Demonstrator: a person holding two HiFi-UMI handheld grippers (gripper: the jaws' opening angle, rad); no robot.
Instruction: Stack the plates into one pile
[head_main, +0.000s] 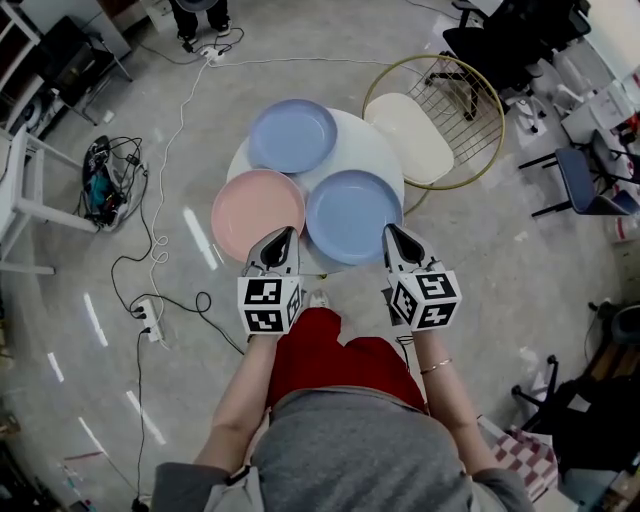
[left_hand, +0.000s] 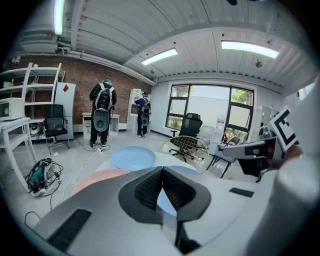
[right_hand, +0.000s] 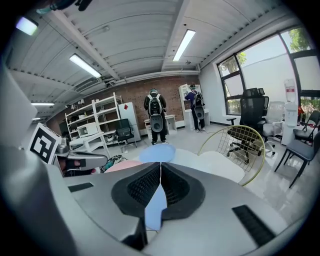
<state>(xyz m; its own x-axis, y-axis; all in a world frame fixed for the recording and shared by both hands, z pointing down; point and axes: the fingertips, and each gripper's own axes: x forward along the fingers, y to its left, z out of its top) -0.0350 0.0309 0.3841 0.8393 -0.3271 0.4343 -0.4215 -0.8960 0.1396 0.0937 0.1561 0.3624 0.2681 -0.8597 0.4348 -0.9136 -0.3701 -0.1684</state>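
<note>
Three plates lie side by side on a small round white table (head_main: 372, 150): a blue plate (head_main: 292, 135) at the far side, a pink plate (head_main: 257, 213) at the near left and a second blue plate (head_main: 353, 215) at the near right. My left gripper (head_main: 283, 237) hovers at the near rim of the pink plate, shut and empty. Beside the near blue plate's right rim my right gripper (head_main: 392, 235) is also shut with nothing in it. In the left gripper view the jaws (left_hand: 162, 170) meet over the near blue plate (left_hand: 167, 200). The right gripper (right_hand: 160, 167) shows the same.
A gold wire chair with a cream seat (head_main: 420, 125) stands right behind the table. Cables and a power strip (head_main: 150, 315) trail on the floor at left, near a white shelf frame (head_main: 25, 190). Office chairs (head_main: 510, 40) stand at the far right. Two people (left_hand: 103, 107) stand far back.
</note>
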